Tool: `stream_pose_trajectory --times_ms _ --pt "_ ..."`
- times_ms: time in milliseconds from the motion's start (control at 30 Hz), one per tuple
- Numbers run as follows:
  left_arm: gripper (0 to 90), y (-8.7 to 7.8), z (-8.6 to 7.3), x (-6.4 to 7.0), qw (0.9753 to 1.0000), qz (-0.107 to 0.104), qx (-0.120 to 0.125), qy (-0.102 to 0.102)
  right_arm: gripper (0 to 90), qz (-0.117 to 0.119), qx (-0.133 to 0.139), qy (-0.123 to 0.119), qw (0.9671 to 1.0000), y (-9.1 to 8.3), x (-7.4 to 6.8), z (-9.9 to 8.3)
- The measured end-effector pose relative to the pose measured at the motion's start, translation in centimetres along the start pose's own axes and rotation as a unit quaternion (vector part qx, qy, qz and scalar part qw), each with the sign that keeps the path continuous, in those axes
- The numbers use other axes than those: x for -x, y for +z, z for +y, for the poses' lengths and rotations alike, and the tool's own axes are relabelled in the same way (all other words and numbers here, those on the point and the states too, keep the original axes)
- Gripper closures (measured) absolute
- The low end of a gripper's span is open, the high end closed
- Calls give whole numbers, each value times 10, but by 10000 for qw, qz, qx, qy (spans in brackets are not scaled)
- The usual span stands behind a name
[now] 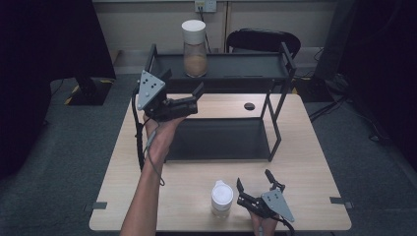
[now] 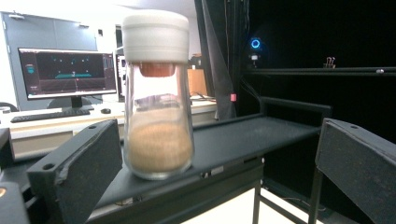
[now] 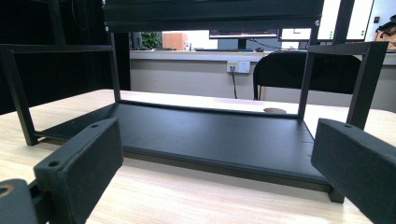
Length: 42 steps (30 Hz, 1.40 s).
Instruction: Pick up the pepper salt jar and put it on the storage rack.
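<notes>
Over on the left, my left gripper (image 1: 183, 98) hangs raised above the table (image 1: 324, 162), level with the top shelf of the black rack (image 1: 275, 132), jaws spread wide and holding nothing. Straight ahead of them, on the far side, stands the tall glass jar (image 1: 194, 49) on that top shelf (image 1: 246, 66), near its left end. Through the left gripper view the jar (image 2: 158, 98) sits upright just past the jaw tips and a little left of the midline between them, not touching either one. Its long axis runs vertical, white cap (image 2: 155, 36) on top, and a tan, sand-like powder (image 2: 159, 148) fills roughly the lower half; the glass above it looks empty. My read: I'm lining up a side grasp on the jar body, so the coming move is a short push forward with a small nudge left to centre it.

Moving right along the near edge, a second, smaller white-capped jar (image 1: 222, 197) stands on the table; what is inside I cannot tell from above. Just right of it rests my right gripper (image 1: 255, 184), low near the tabletop, jaws also open and empty. Its own view looks under the rack at the bare bottom shelf (image 3: 201, 135). The left hand is clearly the nearer one to the tall jar.
</notes>
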<state>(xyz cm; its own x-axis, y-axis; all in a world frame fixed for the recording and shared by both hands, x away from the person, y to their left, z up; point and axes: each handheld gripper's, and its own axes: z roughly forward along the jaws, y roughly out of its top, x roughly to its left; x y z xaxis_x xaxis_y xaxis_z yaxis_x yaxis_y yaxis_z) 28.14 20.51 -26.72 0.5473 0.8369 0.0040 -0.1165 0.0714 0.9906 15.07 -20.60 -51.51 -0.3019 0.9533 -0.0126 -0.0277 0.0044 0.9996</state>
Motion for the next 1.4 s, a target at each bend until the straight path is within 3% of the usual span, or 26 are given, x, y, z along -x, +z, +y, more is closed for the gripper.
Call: stream_pose_trajectory --times_ms 200,400,500,633,767,833,967,1100,1267,1400 --pt "0 -8 -13 7 9999 -115 -5 -72 13 -6 -1 0 10000 0 0 0" --pt "0 -22 -33 19 10000 -37 26 -60 13 -5 2 -3 10000 0 0 0" --pt "0 -30 -43 22 9998 -2 -7 -206 13 -5 1 -1 10000 0 0 0" --pt "0 -41 -58 26 9997 57 -24 -219 13 -5 2 -1 10000 0 0 0" --pt "0 -59 -65 24 9991 -40 -168 -384 13 -4 2 -2 10000 0 0 0" --pt "0 -68 -69 26 9995 1 -148 -271 13 -4 0 -1 10000 0 0 0" --pt "0 -86 -80 26 9996 1 -175 -241 13 -5 1 -1 10000 0 0 0" --pt "3 -100 -88 28 9988 -35 -314 -366 13 -5 0 0 10000 0 0 0" --pt "3 -115 -118 39 9994 168 -232 -211 13 -11 0 -1 10000 0 0 0" --pt "6 -119 -145 40 9989 208 -170 -388 13 -15 -1 0 10000 0 -1 0"
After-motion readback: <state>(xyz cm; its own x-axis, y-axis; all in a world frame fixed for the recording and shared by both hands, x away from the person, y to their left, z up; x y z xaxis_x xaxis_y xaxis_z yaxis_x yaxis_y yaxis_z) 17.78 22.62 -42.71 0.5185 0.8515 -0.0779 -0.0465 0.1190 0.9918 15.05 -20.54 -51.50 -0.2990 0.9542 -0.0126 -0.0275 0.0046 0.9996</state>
